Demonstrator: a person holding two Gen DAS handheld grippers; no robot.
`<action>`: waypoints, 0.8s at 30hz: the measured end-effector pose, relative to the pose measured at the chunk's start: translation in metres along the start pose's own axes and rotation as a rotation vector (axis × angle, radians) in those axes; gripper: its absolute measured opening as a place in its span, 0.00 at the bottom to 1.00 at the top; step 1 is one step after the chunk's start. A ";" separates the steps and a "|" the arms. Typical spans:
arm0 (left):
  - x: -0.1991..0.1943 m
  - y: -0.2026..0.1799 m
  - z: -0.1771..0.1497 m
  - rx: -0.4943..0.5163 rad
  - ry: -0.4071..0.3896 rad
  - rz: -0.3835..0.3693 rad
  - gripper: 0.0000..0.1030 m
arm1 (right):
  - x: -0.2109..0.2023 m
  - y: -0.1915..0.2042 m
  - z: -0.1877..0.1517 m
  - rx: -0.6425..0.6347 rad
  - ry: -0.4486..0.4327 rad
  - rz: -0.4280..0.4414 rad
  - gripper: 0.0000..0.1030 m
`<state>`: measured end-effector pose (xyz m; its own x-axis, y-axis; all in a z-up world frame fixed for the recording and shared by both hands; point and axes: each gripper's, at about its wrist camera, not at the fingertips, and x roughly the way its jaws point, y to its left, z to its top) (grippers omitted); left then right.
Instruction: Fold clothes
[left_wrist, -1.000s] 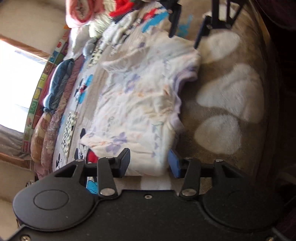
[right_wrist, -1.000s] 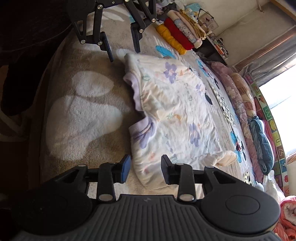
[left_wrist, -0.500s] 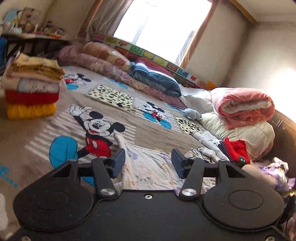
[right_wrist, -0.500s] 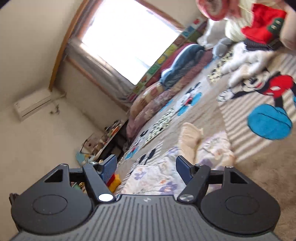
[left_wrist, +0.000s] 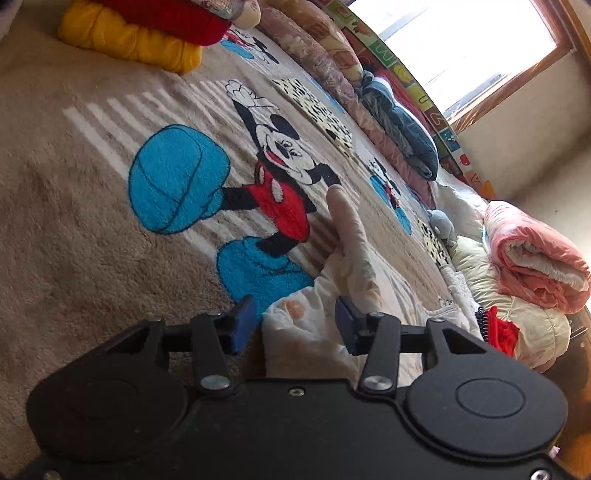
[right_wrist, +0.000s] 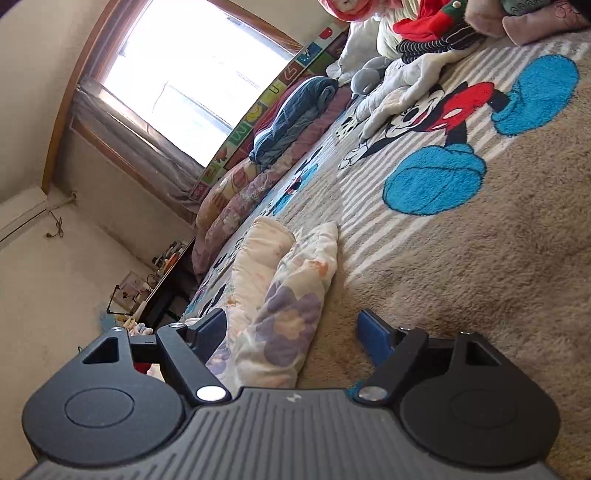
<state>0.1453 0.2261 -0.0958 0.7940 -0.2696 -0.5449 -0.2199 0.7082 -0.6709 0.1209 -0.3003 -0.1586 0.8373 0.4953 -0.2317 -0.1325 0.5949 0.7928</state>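
Note:
A cream garment with a floral print (left_wrist: 343, 258) lies on the plush cartoon-mouse blanket (left_wrist: 74, 221). In the left wrist view my left gripper (left_wrist: 291, 325) is open low over one end of it, and a fold of the cloth lies between the blue pads without being pinched. In the right wrist view the same floral garment (right_wrist: 291, 291) lies bunched, with a purple flower near the camera. My right gripper (right_wrist: 291, 328) is open wide around that end, its pads apart from the cloth.
A stack of folded clothes, yellow (left_wrist: 129, 40) under red, sits at the far left. Rolled quilts and pillows (left_wrist: 399, 125) line the window side. A pink rolled blanket (left_wrist: 532, 258) and a heap of unfolded clothes (right_wrist: 424, 70) lie beyond the garment.
Both grippers swung from looking down along the spread garment to low positions at its ends. They have since dropped closer, and the right gripper has opened wider.

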 end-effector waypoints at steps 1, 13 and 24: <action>0.005 0.002 -0.002 -0.004 0.019 0.008 0.42 | -0.001 -0.001 0.000 0.006 -0.007 0.009 0.76; 0.011 -0.022 -0.022 0.183 -0.045 0.075 0.11 | -0.010 -0.005 0.001 0.014 -0.024 0.062 0.77; -0.018 -0.124 -0.098 0.816 -0.365 0.251 0.09 | -0.013 -0.008 0.000 0.023 -0.029 0.082 0.77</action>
<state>0.1033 0.0791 -0.0519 0.9368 0.0778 -0.3410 -0.0524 0.9952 0.0830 0.1109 -0.3116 -0.1613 0.8390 0.5232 -0.1491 -0.1894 0.5378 0.8215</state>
